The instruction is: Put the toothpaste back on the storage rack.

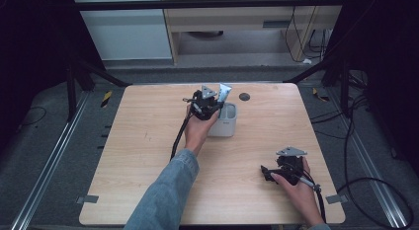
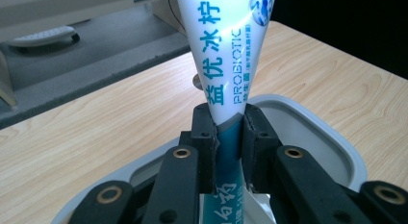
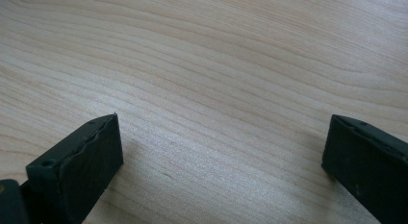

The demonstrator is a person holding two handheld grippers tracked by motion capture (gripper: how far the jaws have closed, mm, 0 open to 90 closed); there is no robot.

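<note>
A light wooden table (image 1: 148,156) stands on grey flooring, with a small dark round spot (image 1: 244,96) near its far edge (what it is cannot be told). Black cables (image 1: 368,156) trail beside it.

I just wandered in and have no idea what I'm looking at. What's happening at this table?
A person sits at a wooden table with a gripper in each hand. The left gripper has its jaws shut on a white and teal tube, holding it upright over an open grey container near the table's far middle. The tube's lower end is inside the container's rim. The right gripper rests low over bare table near the person, jaws wide open and holding nothing.
</note>
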